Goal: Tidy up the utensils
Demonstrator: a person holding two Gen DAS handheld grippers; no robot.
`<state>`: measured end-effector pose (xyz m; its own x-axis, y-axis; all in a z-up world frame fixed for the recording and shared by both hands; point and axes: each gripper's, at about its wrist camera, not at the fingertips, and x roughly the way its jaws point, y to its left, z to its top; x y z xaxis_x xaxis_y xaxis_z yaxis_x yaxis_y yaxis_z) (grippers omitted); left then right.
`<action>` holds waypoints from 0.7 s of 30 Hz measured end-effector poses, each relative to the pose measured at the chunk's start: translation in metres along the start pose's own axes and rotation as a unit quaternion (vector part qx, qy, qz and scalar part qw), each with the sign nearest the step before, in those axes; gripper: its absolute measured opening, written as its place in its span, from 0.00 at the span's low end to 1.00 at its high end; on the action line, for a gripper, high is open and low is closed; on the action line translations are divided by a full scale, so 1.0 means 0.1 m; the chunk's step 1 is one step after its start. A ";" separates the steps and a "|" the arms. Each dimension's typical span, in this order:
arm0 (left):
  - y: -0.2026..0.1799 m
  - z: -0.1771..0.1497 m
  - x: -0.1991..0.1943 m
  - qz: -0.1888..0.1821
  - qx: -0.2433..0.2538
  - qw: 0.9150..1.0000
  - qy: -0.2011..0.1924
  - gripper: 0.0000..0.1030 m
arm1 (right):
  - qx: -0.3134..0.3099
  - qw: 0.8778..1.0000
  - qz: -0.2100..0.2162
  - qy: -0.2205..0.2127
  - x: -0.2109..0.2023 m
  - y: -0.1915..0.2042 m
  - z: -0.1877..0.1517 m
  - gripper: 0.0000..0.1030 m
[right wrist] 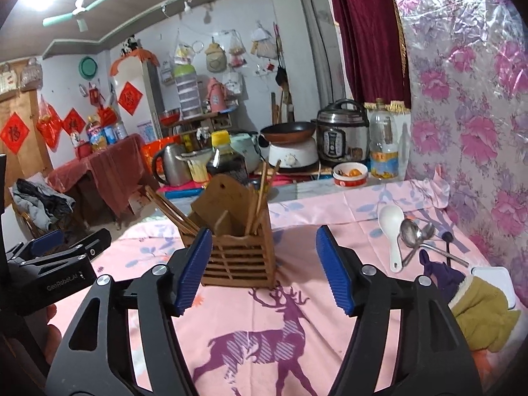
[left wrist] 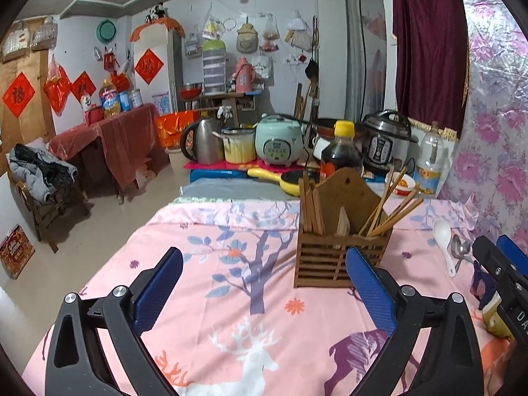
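Only the right view is showing the glove (right wrist: 478, 310) at lower right; the white spoon (right wrist: 392, 231) is lying handle toward the camera; left gripper (left wrist: 264, 283) and right gripper (right wrist: 264, 264) are both gaping, holding nothing.

A dark soy sauce bottle (left wrist: 341, 151) stands near a pressure cooker (left wrist: 387, 140) and kettle (left wrist: 203, 145).

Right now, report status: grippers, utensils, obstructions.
Left gripper open, empty. Right gripper open, empty. Chopsticks in wooden holder; white spoon and metal spoons loose on cloth. Nothing blocking the spoons.
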<state>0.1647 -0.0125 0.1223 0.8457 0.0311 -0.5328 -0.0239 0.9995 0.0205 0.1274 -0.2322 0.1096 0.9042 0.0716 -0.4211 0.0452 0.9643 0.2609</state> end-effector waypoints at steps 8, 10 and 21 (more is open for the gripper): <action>-0.07 -0.06 -0.01 0.024 0.011 1.000 -0.013 0.94 | -0.001 1.000 0.003 0.016 0.04 0.03 -0.07 0.75; -0.06 -0.07 0.00 0.023 0.011 1.000 -0.013 0.94 | -0.004 1.000 0.000 0.021 0.06 0.04 -0.08 0.76; -0.05 -0.08 0.01 0.014 0.008 1.000 -0.002 0.94 | -0.004 0.999 -0.019 0.027 0.07 0.00 -0.09 0.81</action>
<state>0.1613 -0.0175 0.1148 0.8470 0.0596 -0.5283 -0.0395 0.9980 0.0493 0.1303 -0.2293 0.0988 0.8781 0.0489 -0.4760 0.0750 0.9684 0.2377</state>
